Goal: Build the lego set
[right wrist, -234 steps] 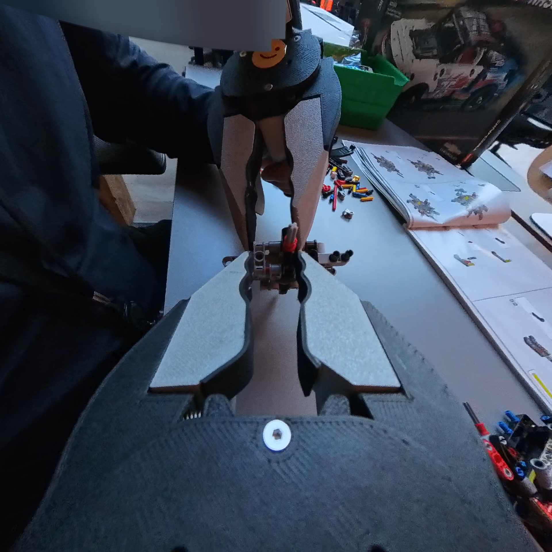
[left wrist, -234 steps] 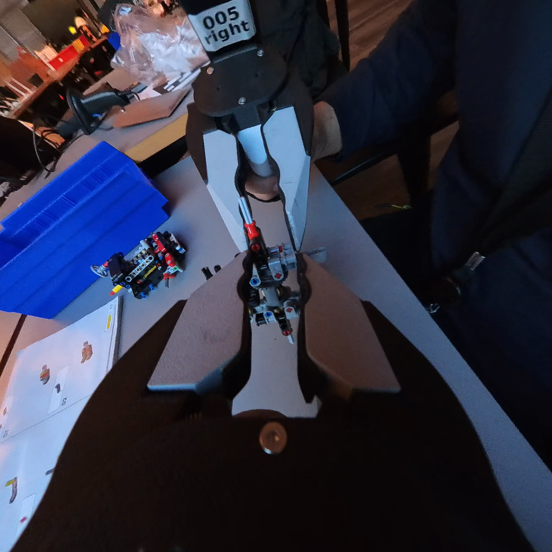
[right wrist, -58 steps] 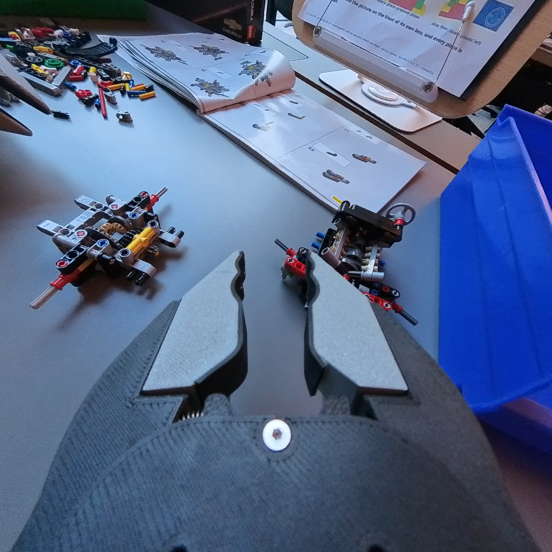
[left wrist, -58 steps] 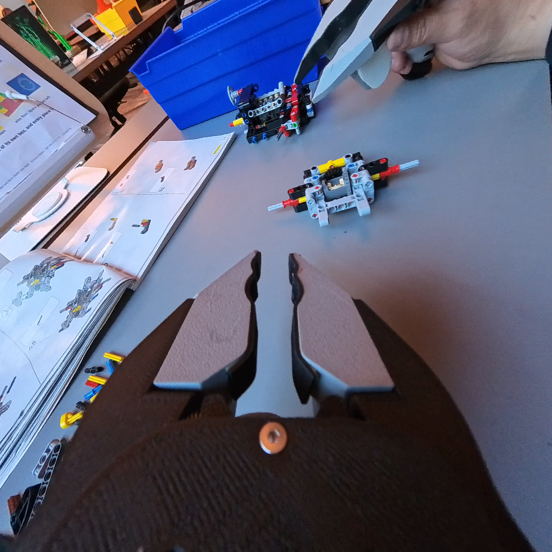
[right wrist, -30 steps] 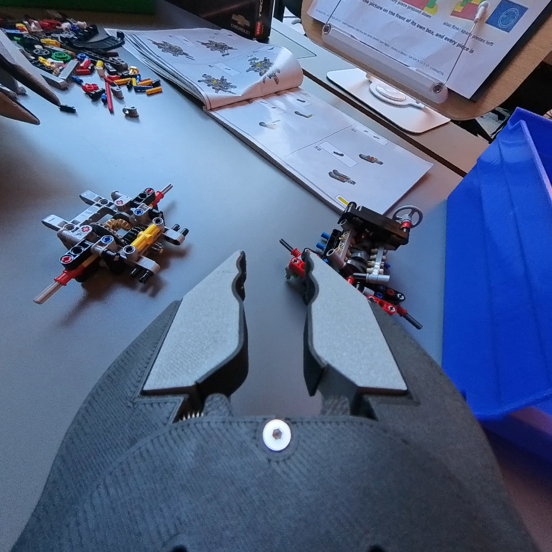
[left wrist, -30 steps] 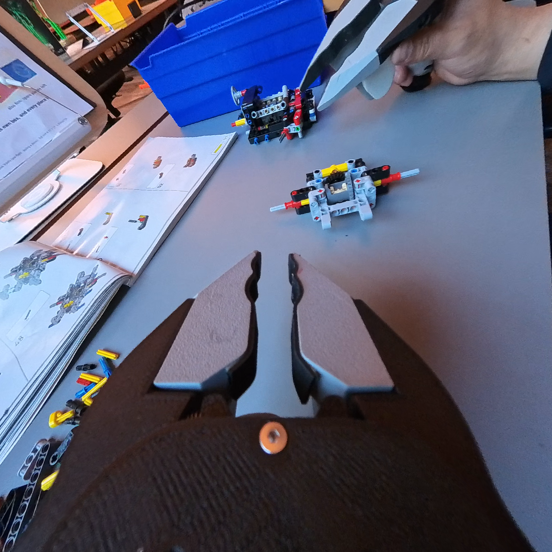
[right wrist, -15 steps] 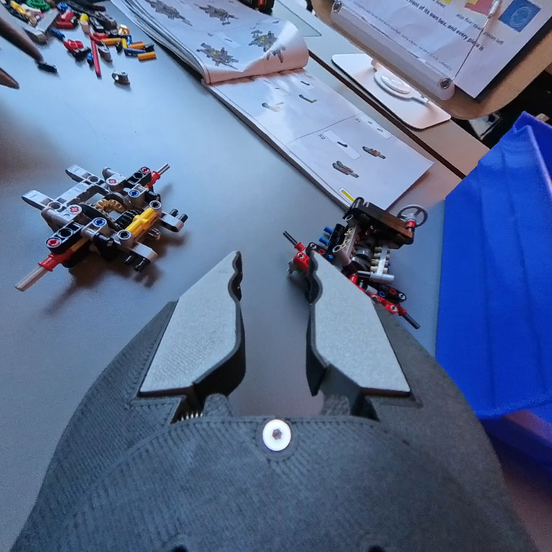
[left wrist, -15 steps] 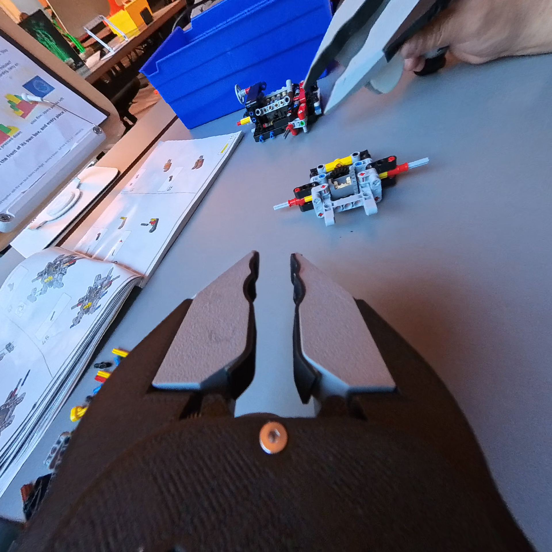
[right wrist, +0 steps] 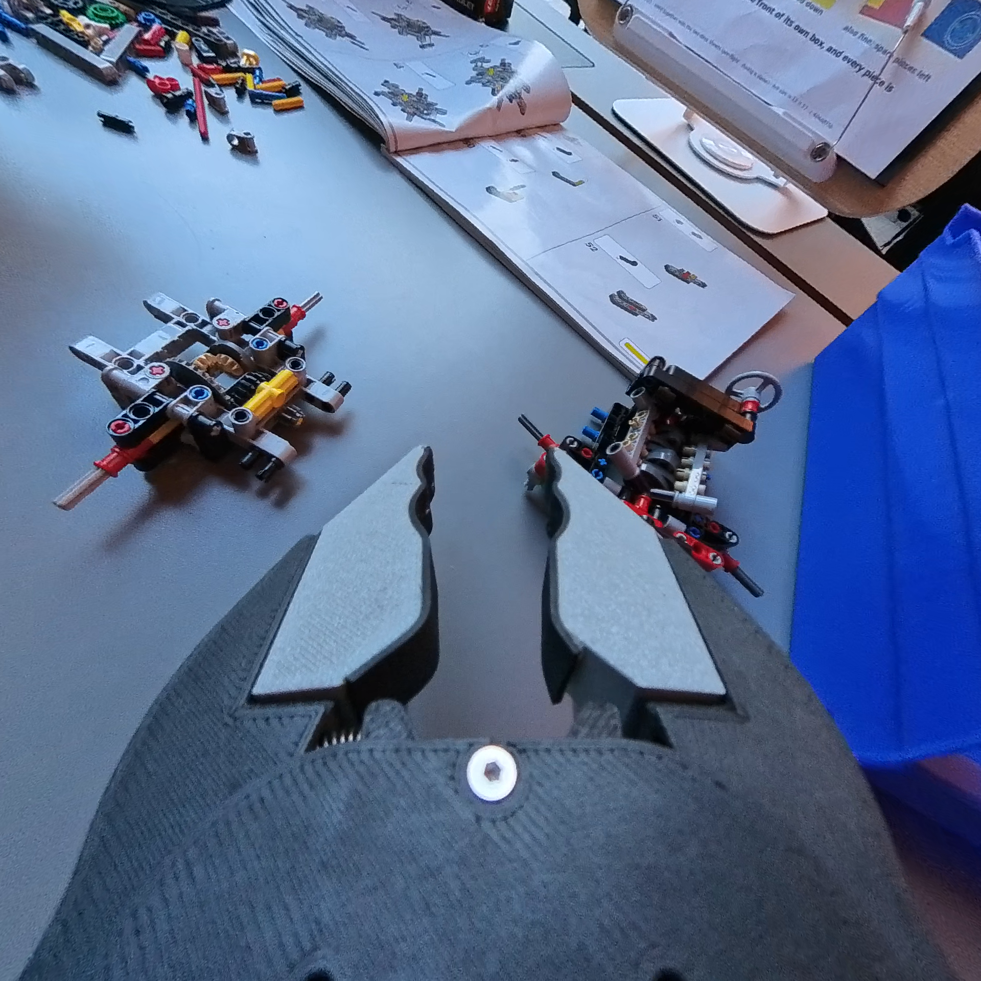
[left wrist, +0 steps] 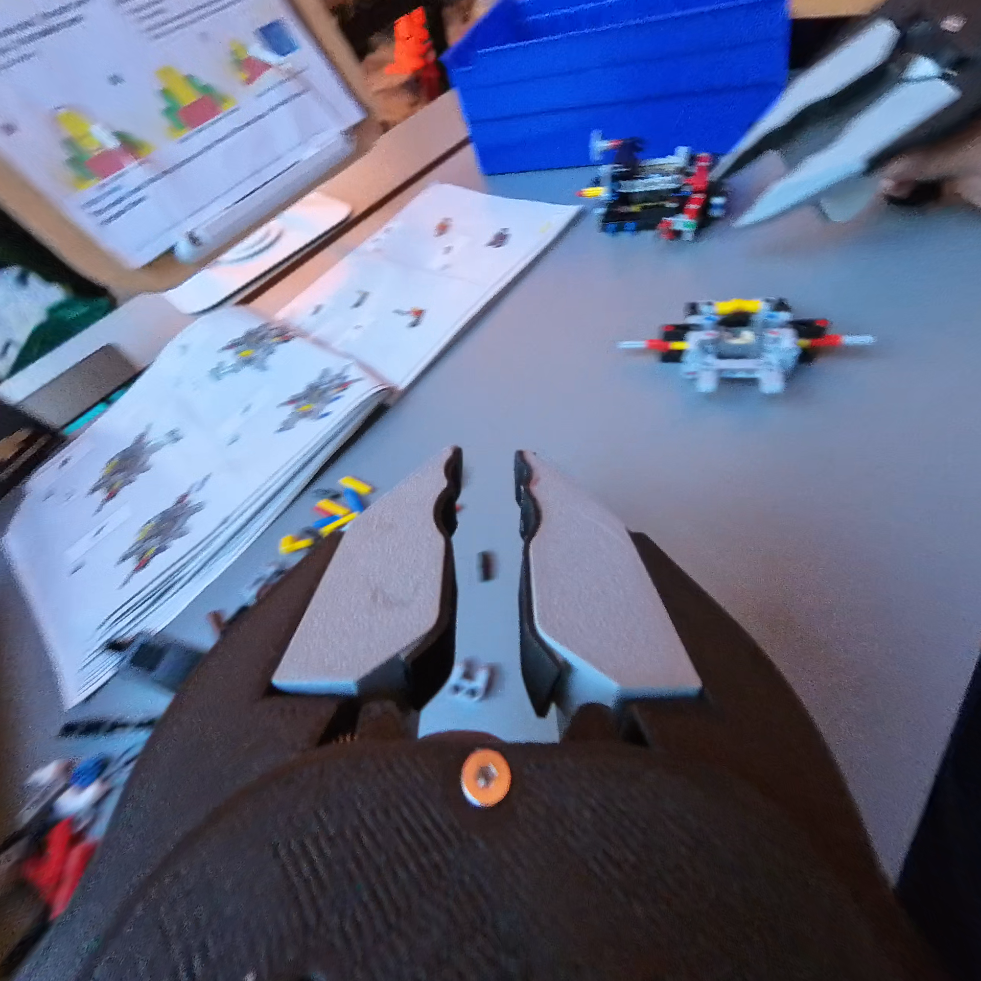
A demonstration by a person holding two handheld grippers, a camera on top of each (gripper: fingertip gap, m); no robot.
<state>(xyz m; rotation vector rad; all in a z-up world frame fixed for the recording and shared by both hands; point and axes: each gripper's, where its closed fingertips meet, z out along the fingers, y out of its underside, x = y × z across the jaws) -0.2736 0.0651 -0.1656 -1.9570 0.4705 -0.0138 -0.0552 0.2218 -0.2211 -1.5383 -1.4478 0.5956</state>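
The left tongs (left wrist: 487,459) hang over the grey table (left wrist: 663,504) with their tips a little apart and nothing between them. Scattered yellow and blue pins (left wrist: 329,512) lie just to their left, beside the open instruction booklet (left wrist: 212,424), and a small dark piece (left wrist: 484,565) lies on the table under the gap.

The right tongs (right wrist: 488,467) stand wider apart and grip nothing. Their right fingertip (right wrist: 557,478) sits just beside the black and red brick assembly with a grey steering wheel (right wrist: 679,440); whether it touches cannot be told. That assembly stands close to the wall of the blue bin (right wrist: 892,478), whose inside is out of sight in both views.

A flat grey brick frame with a yellow connector and red-tipped axles (right wrist: 207,382) lies alone on the table, well to the left of the right tongs.
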